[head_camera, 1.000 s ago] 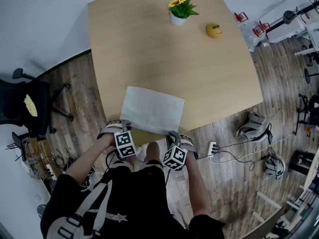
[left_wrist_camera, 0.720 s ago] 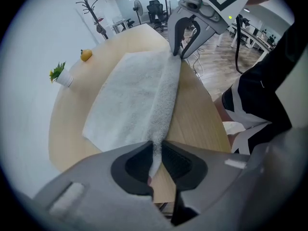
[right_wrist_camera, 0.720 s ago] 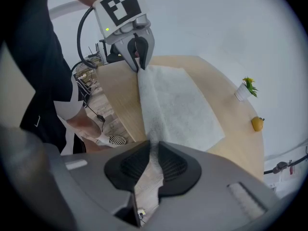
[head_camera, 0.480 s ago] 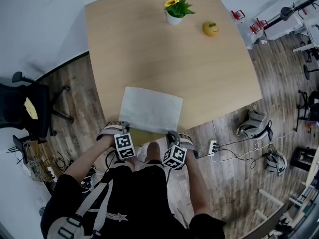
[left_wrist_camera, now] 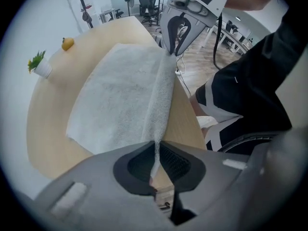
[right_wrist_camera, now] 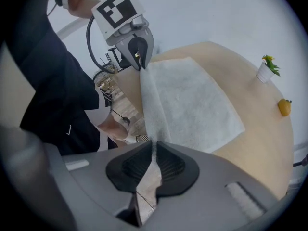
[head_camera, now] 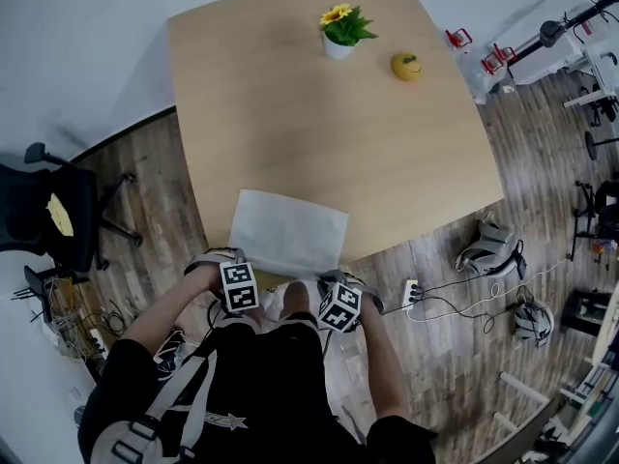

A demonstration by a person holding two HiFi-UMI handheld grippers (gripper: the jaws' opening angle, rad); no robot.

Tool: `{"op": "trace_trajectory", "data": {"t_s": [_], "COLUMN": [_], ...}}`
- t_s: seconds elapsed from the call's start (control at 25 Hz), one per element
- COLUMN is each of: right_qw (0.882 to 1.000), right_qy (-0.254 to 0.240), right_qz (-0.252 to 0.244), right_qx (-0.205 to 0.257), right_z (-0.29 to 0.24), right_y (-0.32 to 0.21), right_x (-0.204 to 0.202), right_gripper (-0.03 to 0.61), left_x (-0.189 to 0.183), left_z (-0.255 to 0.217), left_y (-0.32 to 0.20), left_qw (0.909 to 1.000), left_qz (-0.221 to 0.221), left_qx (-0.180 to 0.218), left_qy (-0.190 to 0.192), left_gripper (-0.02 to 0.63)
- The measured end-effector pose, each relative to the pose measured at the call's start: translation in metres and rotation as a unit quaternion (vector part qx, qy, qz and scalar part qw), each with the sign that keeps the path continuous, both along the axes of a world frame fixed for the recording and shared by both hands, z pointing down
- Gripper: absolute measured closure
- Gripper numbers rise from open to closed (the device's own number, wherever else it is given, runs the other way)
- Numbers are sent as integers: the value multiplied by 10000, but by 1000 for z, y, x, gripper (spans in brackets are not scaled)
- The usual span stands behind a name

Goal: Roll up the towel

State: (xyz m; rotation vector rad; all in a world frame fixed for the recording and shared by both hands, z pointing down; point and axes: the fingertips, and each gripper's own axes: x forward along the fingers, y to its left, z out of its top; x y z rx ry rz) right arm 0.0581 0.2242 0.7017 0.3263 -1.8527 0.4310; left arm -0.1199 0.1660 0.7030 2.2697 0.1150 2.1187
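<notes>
Head view: the towel (head_camera: 288, 230) lies flat on the table (head_camera: 329, 124) at the edge nearest the person, well apart from the potted flower (head_camera: 338, 29) and the yellow fruit (head_camera: 406, 66) at the far side. The left gripper (head_camera: 235, 257) stands at the towel's near left corner and the right gripper (head_camera: 333, 278) at its near right corner. Against the pictures of a second ago, both grippers remain at those corners with only a slight shift. The tan strip that then showed between them below the towel's near edge is now much narrower. Left gripper view: the jaws are closing with the towel's near hem between them, and the pads already pinch the cloth. From that pinch the hem rises as a taut ridge (left_wrist_camera: 161, 95) and runs to the other gripper, which grips its far end. The rest of the towel lies spread on the table beyond. Right gripper view: these jaws are likewise closing, with the hem caught between the pads. The same ridge leads across to the left gripper, which clamps the opposite corner. Assessment: the change is the taking of the grip, so the near edge is now secured at both ends and lifted clear of the table. No turn of the roll is yet visible, and the towel shows as a single flat sheet beyond the ridge. The task therefore appears to be at its start, with the first fold-over of the hem toward the far side judged to be the next step.
</notes>
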Motion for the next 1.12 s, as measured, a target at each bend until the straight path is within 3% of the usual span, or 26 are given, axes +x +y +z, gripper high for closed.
{"op": "trace_trajectory", "data": {"t_s": [0.16, 0.72, 1.12], "right_qw": [9991, 9880, 9800], "right_qy": [-189, -765, -1076], "right_qz": [135, 268, 230], "right_qx": [-344, -1318, -1659], "right_z": [-11, -30, -31], "right_y": [-5, -12, -31], "right_x": [0, 0, 3], "right_gripper": [541, 541, 541], "left_x": [0, 0, 2], "left_z": [-1, -6, -9], "left_y": [-1, -5, -16], "left_qw": [9994, 9959, 9882], "left_qz": [87, 173, 177], "left_qx": [-307, -832, -1429], "left_qy": [-116, -315, -517], "left_gripper": [569, 569, 569]}}
